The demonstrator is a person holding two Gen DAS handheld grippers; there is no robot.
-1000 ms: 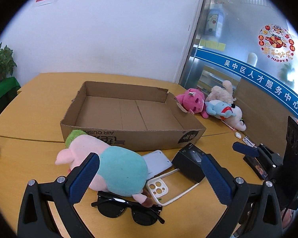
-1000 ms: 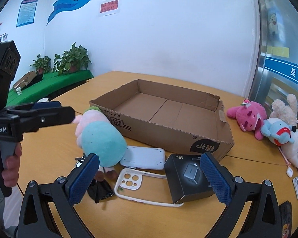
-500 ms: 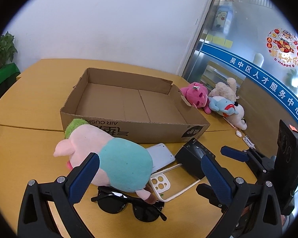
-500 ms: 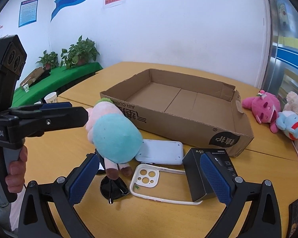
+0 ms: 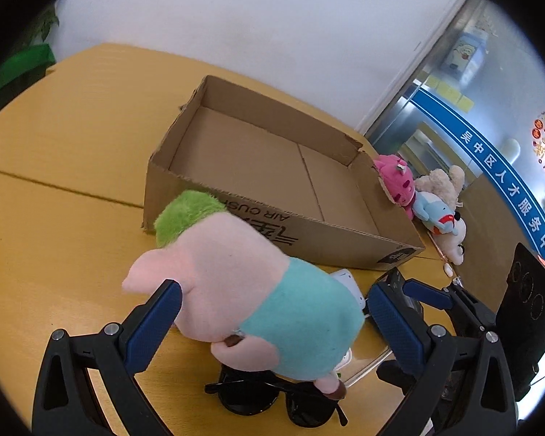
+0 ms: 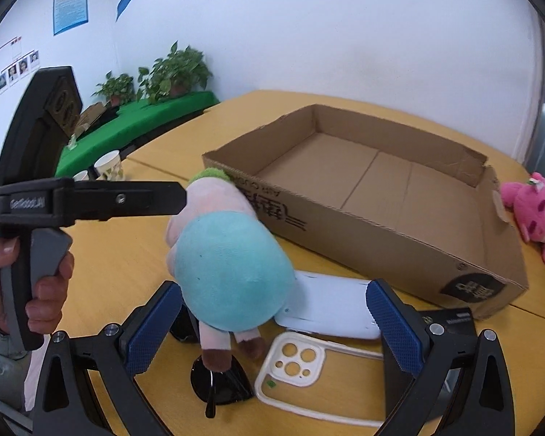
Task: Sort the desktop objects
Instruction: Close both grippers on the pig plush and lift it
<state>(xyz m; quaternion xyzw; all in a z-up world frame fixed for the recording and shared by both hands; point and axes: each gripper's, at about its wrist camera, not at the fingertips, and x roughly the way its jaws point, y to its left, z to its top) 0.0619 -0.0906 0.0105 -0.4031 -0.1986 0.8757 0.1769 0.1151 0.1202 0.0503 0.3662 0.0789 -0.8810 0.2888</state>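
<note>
Your left tool (image 5: 272, 316) is spread wide, one pad on either side of the pig plush (image 5: 250, 287), neither pad clearly touching it. The plush lies on the table (image 5: 54, 189) just in front of the empty cardboard box (image 5: 272, 167), its feet over the sunglasses (image 5: 276, 399). Your right tool (image 6: 272, 321) is also wide apart, holding nothing, above the white phone (image 6: 330, 312) and the clear phone case (image 6: 294, 363). The black charger box (image 6: 450, 318) sits by its right finger. Other plush toys (image 5: 428, 196) lie beyond the box's right end.
</note>
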